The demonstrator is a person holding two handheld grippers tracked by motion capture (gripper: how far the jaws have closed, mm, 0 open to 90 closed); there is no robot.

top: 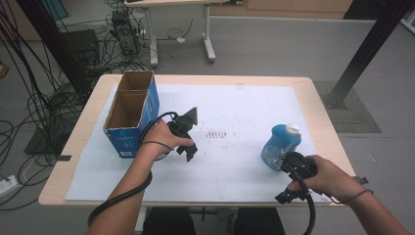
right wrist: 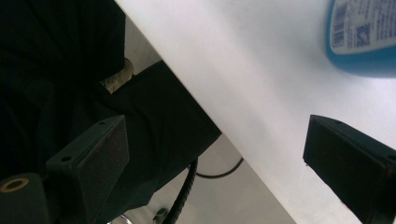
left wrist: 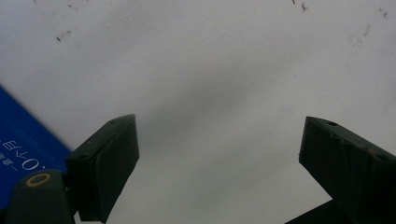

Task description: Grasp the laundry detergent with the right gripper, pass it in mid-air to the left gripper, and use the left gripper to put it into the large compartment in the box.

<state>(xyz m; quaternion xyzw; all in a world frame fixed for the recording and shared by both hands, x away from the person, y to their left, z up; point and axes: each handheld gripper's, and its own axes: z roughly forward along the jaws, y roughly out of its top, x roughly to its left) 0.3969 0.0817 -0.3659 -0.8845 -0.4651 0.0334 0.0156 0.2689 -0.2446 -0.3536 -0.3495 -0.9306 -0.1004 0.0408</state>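
A blue bottle [top: 279,145] with a white cap lies on the white sheet [top: 235,103] at the right; its labelled base [right wrist: 364,42] sits at the top right of the right gripper view. My right gripper [top: 288,196] hangs just in front of the bottle at the table's front edge, its jaws [right wrist: 217,123] open and bare, apart from the bottle. An open blue cardboard box [top: 131,112] stands at the left. Just right of it my left gripper [top: 191,152] points down at the sheet, open [left wrist: 219,126] with nothing between its fingers; the box's corner [left wrist: 23,144] lies to its left.
The wooden table's front edge [right wrist: 219,121] crosses the right gripper view, with the person's dark trousers [right wrist: 56,60] and a cable below it. Faint dark marks [top: 218,133] dot the sheet's middle. Cables [top: 29,107] litter the floor at left; a black post [top: 362,54] stands back right.
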